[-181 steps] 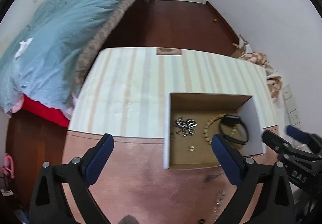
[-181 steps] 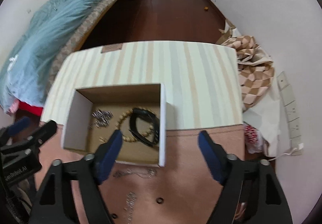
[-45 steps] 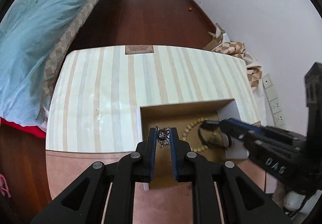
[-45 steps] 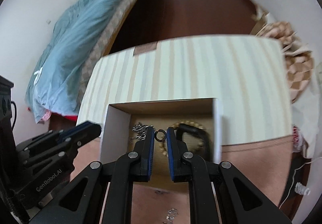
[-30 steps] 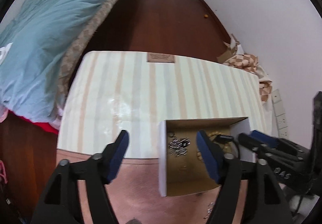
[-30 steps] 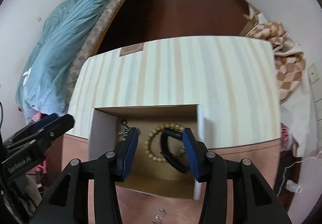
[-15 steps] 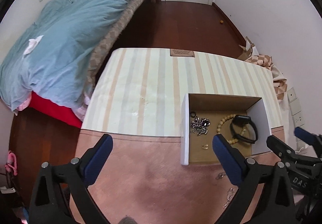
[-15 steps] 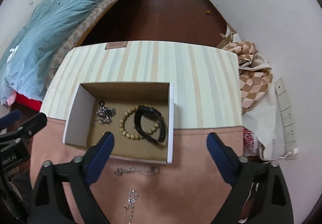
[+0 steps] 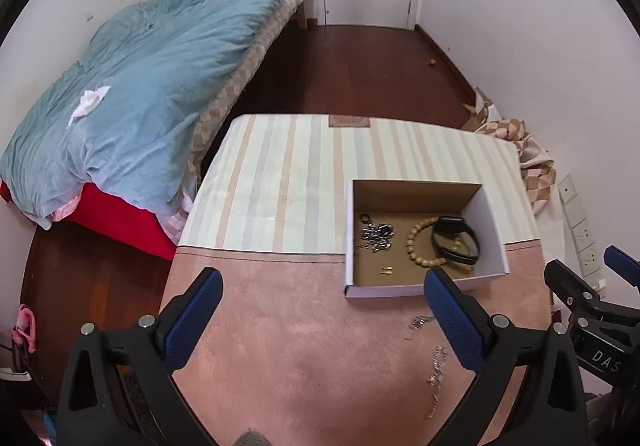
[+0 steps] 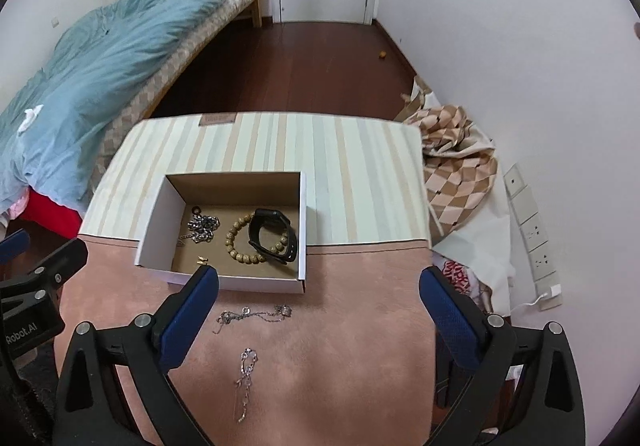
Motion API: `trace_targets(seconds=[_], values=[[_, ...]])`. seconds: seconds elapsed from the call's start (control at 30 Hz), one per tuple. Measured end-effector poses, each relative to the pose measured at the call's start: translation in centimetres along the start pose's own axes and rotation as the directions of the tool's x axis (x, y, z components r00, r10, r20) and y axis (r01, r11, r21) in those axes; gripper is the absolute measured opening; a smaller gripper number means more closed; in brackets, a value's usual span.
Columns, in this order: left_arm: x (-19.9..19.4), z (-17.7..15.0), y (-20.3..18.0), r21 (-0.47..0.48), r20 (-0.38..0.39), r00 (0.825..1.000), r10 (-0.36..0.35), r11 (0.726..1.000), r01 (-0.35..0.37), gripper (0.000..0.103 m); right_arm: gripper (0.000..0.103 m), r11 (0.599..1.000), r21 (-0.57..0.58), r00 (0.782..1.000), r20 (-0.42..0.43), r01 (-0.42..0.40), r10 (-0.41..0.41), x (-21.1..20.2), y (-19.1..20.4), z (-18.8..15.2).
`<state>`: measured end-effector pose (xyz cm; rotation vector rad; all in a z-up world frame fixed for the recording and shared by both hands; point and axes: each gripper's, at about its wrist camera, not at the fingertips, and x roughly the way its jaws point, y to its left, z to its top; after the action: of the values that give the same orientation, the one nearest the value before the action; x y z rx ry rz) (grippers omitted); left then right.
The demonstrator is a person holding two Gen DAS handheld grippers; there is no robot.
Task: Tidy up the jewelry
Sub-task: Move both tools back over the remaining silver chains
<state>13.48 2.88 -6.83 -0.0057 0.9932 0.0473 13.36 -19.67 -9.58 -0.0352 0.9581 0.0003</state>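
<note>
Cardboard box [image 10: 224,278] is holding bead bracelet [image 10: 240,242], black band [image 10: 272,236], silver chain pile [image 10: 204,226] | left gripper [image 9: 320,310] released, empty | right gripper [image 10: 318,306] jaws opening, nothing between | step: between pickups | next: reaching for thin chain [image 10: 256,314] or second chain [image 10: 245,378] lying on pink mat [image 10: 360,326], needing a low, fine pinch.

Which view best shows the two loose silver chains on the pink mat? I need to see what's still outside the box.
The right wrist view: both silver chains lie in full sight before the box. In the left wrist view its own finger partly hides them.
</note>
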Motion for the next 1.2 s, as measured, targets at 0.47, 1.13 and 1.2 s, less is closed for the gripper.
trace_targets(seconds=[0.47, 1.13, 1.2], values=[[-4.2, -1.5, -0.3, -0.042, 0.042, 0.999, 0.001, 0.999, 0.001, 0.103, 0.102, 0.998, 0.029, 0.998, 0.035, -0.051, 0.050, -4.6, -1.0, -2.0], [11.7, -8.3, 1.5, -0.030, -0.251, 0.955, 0.158, 0.985, -0.171, 0.103, 0.049, 0.986, 0.078, 0.981, -0.117, -0.149, 0.158, 13.8, 1.1, -7.9], [11.9, -8.4, 1.6, -0.031, -0.254, 0.954, 0.157, 0.985, -0.170, 0.103, 0.026, 0.991, 0.055, 0.985, -0.114, -0.125, 0.130, 14.4, 1.6, -7.9]])
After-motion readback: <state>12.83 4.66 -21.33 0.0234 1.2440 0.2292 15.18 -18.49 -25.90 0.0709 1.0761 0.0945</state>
